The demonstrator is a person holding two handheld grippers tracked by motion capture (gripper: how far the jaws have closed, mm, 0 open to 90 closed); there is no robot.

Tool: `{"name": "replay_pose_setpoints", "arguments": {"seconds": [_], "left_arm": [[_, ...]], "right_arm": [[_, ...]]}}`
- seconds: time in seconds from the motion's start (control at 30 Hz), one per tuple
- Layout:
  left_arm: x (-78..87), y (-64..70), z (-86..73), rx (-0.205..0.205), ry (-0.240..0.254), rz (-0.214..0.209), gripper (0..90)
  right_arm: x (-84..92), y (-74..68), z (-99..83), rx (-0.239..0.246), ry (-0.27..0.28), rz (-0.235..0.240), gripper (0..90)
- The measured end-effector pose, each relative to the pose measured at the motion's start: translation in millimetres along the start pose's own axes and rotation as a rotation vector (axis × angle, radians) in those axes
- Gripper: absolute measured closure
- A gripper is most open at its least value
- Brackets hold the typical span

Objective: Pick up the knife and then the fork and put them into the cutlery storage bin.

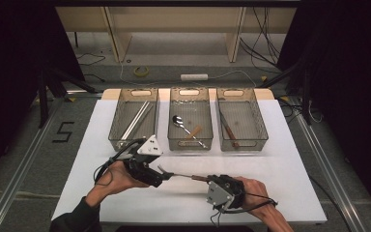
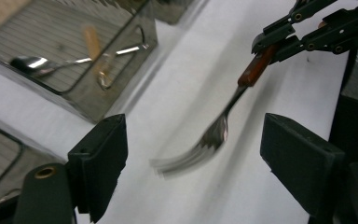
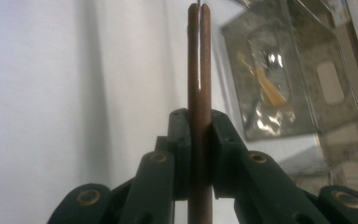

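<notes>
Sorting cutlery into bins, partly done: holding a wooden-handled fork (image 2: 223, 130) by its handle in the clenched right gripper (image 1: 207, 180), tines lying between the wide-open, released jaws of the left gripper (image 1: 166, 174), touching neither. Remaining, probably: carrying it ahead of both grippers, past the spoon bin (image 1: 190, 140), into its proper bin.

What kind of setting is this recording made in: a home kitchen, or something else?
Most likely a lab or studio data-collection bench, not a kitchen: a white table flanked by dark curtains, loose cables and a power strip on the floor, and three clear bins in a row holding cutlery for sorting.
</notes>
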State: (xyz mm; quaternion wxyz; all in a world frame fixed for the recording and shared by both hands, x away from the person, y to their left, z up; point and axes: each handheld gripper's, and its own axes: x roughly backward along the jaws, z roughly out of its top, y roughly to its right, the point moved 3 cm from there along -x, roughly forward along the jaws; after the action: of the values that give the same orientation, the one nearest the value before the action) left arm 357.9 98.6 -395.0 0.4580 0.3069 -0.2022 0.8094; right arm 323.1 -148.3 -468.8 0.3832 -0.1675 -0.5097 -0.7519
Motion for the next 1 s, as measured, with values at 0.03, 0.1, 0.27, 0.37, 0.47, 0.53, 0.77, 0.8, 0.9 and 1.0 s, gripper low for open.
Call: {"name": "replay_pose_setpoints", "arguments": {"seconds": [0.03, 0.1, 0.27, 0.37, 0.47, 0.53, 0.77, 0.8, 0.9, 1.0], "left_arm": [[2.7, 0.2, 0.1, 0.009, 0.022, 0.008, 22.0], [7.3, 0.2, 0.2, 0.023, 0.058, 0.014, 22.0], [10.3, -0.9, -5.4, 0.047, 0.108, 0.026, 21.7], [8.0, -1.4, -12.1, 0.070, 0.136, 0.037, 21.3], [4.9, -0.9, -19.4, 0.092, 0.149, 0.024, 21.4], [3.1, -1.0, -24.9, 0.093, 0.153, 0.037, 21.4], [3.9, -5.6, -48.1, 0.164, 0.236, 0.093, 21.8], [4.3, -5.5, -51.1, 0.173, 0.246, 0.100, 21.9], [4.6, -3.9, -57.7, 0.199, 0.239, 0.085, 21.8], [4.7, -2.3, -62.3, 0.204, 0.239, 0.091, 21.4]], "right_arm": [[0.4, 3.1, -2.8, -0.034, -0.005, -0.002, 81.2], [0.4, 9.7, -8.5, -0.093, -0.009, -0.014, 81.3], [4.7, 26.1, -21.9, -0.201, -0.011, -0.040, 81.2], [7.3, 35.1, -28.5, -0.266, -0.004, -0.055, 81.2], [8.7, 42.7, -34.3, -0.309, -0.002, -0.067, 81.2], [10.0, 48.0, -37.7, -0.336, -0.002, -0.074, 81.2], [11.4, 72.1, -50.8, -0.468, 0.017, -0.102, 81.2], [10.9, 75.7, -52.8, -0.486, 0.019, -0.106, 81.2], [9.3, 87.0, -58.6, -0.523, 0.018, -0.123, 81.2], [6.5, 96.4, -63.9, -0.565, 0.012, -0.132, 81.2]]}}
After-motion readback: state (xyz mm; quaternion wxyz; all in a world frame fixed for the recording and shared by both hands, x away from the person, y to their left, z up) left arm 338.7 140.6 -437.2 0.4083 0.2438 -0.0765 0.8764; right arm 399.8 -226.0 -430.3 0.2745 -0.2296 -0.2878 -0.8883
